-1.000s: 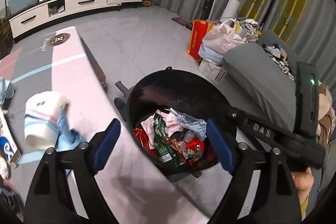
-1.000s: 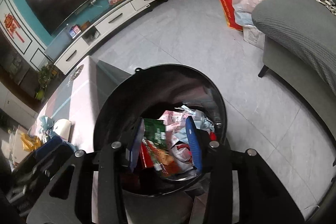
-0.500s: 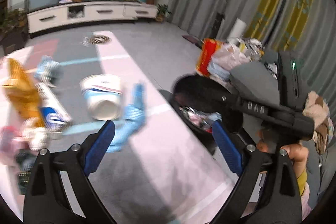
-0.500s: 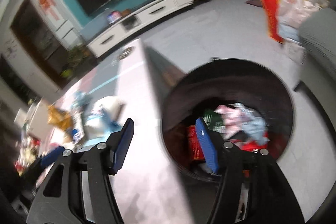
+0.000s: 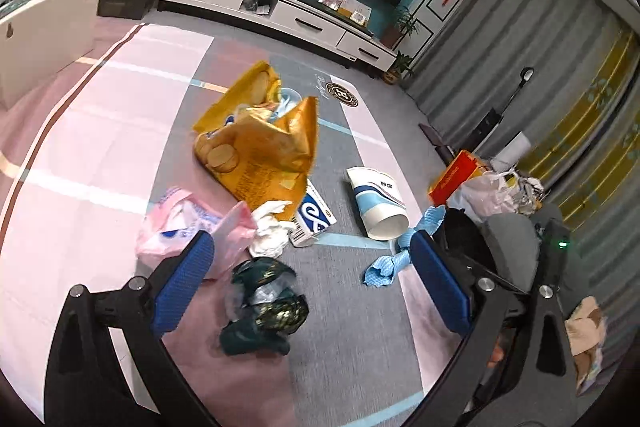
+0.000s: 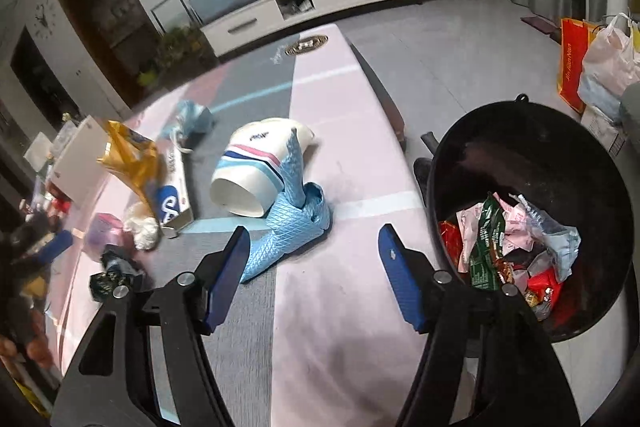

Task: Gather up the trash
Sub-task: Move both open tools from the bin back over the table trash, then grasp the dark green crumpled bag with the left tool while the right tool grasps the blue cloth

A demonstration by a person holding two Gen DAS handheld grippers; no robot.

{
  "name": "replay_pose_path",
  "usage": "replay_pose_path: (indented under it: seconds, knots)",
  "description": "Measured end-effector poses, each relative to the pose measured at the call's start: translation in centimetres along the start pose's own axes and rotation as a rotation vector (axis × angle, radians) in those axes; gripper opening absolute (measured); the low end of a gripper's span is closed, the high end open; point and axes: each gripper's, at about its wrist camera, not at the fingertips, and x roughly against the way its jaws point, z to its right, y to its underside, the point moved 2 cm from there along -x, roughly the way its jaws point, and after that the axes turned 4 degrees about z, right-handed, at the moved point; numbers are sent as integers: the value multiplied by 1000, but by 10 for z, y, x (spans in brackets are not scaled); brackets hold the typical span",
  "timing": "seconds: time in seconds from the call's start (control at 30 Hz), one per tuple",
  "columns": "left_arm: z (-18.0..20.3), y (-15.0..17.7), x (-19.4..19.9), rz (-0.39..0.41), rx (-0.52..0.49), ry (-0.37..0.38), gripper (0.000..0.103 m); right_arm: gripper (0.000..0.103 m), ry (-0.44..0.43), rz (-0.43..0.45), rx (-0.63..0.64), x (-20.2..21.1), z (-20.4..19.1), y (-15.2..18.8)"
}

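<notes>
Left gripper (image 5: 312, 279) hangs spread wide over the dark green wrapper (image 5: 264, 307); right gripper (image 6: 314, 267) gapes empty beside the blue cloth (image 6: 292, 223).

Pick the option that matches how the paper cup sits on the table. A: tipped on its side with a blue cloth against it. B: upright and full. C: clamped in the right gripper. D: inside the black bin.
A: the paper cup lies on its side, open mouth showing, with the blue cloth against it, and the right gripper is open and empty.
</notes>
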Motion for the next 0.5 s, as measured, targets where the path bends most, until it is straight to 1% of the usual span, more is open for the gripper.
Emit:
replay_pose_path:
  seconds: [0.13, 0.23, 0.3, 0.37, 0.4, 0.47, 0.5]
  knots:
    - [-5, 7, 2, -41, 14, 15, 98, 66, 20, -7, -29, -15, -3, -2]
    - [-9, 16, -7, -93, 17, 15, 98, 66, 25, -16, -41, -22, -3, -1]
    - [-8, 23, -12, -124, 4, -5, 98, 66, 42, -26, -41, -28, -6, -1]
    - [-5, 30, -14, -135, -29, -30, 97, 66, 46, -32, -42, -34, -10, -1]
    - [-4, 33, -16, -139, -42, -43, 97, 66, 46, -35, -44, -36, -10, -1]
    - [-3, 38, -22, -158, -47, -43, 94, 66, 48, -40, -48, -41, -12, -2]
    - [-2, 41, -25, -171, -47, -41, 89, 66, 51, -42, -47, -43, -13, -1]
